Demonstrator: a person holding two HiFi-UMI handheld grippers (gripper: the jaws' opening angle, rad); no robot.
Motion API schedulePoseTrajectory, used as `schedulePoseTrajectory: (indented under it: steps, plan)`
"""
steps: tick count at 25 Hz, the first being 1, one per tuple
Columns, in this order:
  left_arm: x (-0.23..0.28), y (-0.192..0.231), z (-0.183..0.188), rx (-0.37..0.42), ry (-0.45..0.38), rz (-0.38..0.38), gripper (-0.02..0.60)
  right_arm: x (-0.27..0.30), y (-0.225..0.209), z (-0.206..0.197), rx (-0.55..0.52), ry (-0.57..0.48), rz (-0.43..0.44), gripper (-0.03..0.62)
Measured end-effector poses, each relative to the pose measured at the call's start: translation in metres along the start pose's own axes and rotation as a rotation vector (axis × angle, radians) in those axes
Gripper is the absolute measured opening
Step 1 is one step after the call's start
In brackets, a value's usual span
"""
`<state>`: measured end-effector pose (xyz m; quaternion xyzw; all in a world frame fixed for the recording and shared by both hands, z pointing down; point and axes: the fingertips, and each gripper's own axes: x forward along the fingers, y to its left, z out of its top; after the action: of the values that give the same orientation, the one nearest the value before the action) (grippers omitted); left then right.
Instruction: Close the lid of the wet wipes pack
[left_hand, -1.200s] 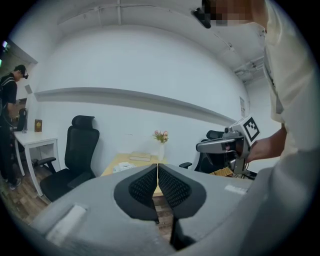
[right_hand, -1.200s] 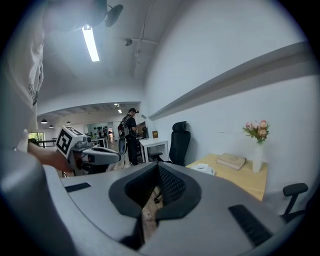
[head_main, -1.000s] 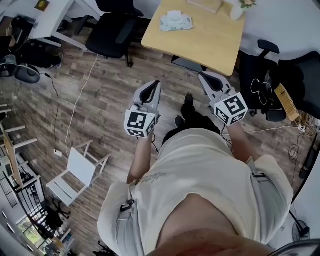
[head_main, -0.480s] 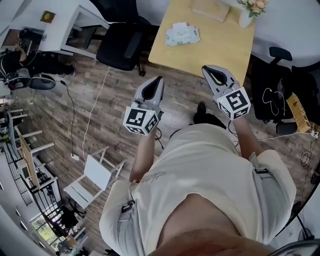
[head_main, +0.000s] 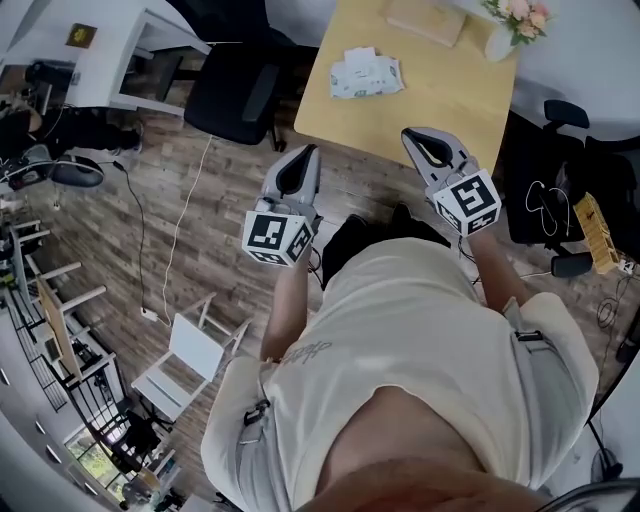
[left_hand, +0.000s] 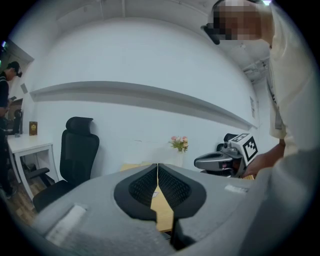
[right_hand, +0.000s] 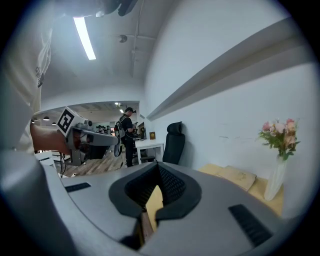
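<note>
Head view puts the wet wipes pack (head_main: 366, 76) in the upper middle of the frame. It lies flat near the left edge of the pale wooden surface (head_main: 440, 95), well apart from both tools, so the step in hand looks like the approach, with the lid not yet dealt with. The left tongs (head_main: 299, 160) sit centre-left in the frame over the wood floor (head_main: 200, 200). The right tongs (head_main: 422, 138) sit centre-right, about at the near edge of the surface. Each gripper view shows its ribbed pads pressed together at the tips with nothing between them. To do this well, I would bring one tool over the pack and use its blunt, closed tip as a pusher. It should come down on the free edge of the lid, fold it over and press until it seats. The other tool should pin the soft body of the pack so it does not slide on the smooth wood. The pack is a flat, soft-looking pouch, white with pale green print, lying slightly askew. A small white flap at its far side may be the raised lid, though it is too small here to be sure. A vase of flowers (head_main: 502, 40) and a flat beige pad (head_main: 425, 20) stand farther back at the top of the frame, off the likely path.
</note>
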<state>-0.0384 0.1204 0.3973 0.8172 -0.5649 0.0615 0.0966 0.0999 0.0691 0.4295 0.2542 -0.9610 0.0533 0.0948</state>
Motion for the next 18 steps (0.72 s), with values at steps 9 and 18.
schedulePoseTrajectory:
  steps: [9, 18]
  plan:
    - [0.008, 0.089, 0.010, 0.030, -0.034, -0.044, 0.017, 0.071, 0.011, 0.044, -0.027, -0.011, -0.066, 0.002]
    - [0.036, 0.153, 0.036, 0.077, -0.067, -0.194, 0.017, 0.106, -0.012, 0.081, -0.027, -0.031, -0.279, 0.002]
